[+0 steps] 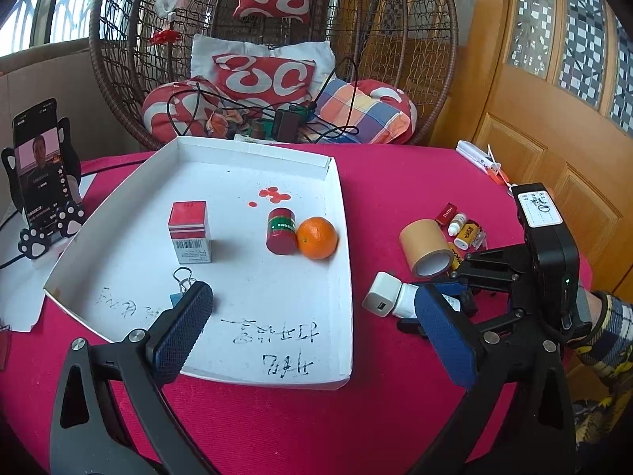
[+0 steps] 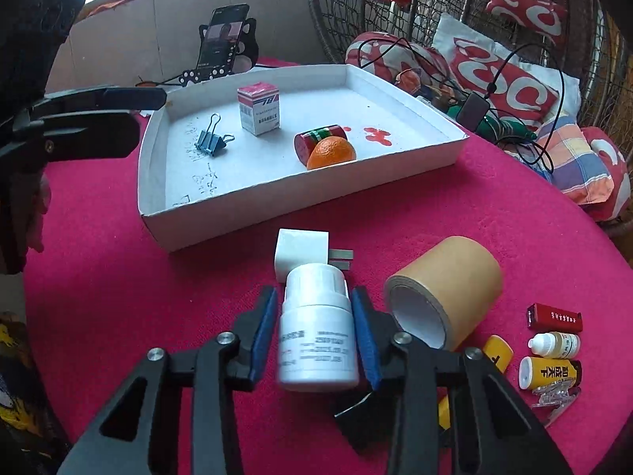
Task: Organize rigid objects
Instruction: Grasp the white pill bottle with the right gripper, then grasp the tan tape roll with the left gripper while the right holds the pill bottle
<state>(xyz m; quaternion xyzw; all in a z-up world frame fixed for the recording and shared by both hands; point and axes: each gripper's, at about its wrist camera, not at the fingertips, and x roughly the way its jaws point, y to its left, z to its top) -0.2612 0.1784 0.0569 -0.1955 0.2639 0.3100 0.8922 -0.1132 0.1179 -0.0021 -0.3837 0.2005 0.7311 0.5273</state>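
Currently R gripper [image 2: 312, 328] straddles the white bottle [image 2: 316, 340], which lies on its side on the red cloth [image 2: 158, 277], cap pointing at the tray [image 2: 221, 217]. Blue pads [image 2: 366, 336] sit right at the bottle's flanks. Looks pinched, but can't confirm full contact on both sides. L gripper [image 1: 312, 332] hangs spread wide over the tray's near edge, holding nothing.

Tray already has box [image 1: 190, 233], red can [image 1: 281, 230], orange [image 1: 317, 237], binder clip [image 1: 182, 281]. Outside it, well apart from the tray: tape roll [image 2: 443, 293], charger [image 2: 300, 251], small vials and a red lighter-like item [image 2: 554, 316] at far right.

Risks, judged from this layout:
- Bottle is smooth and round; grip is on the body nr the shoulder. If squeeze is light it may rotate or slide out on lift.
- Charger touches or nearly touches the cap. Any fwd push drags or knocks it; its prongs point toward the tape.
- Tape roll is just beside the R finger. A sideways shift could nudge it, and it would roll.
- Tray wall is between bottle and drop zone. Low carry = clip the rim and shift the light tray.
- Orange and can sit close together nr the tray's right wall; dropping bottle there could set either rolling.
- L gripper is over the tray's front part; poss. collision if R comes in over that corner.
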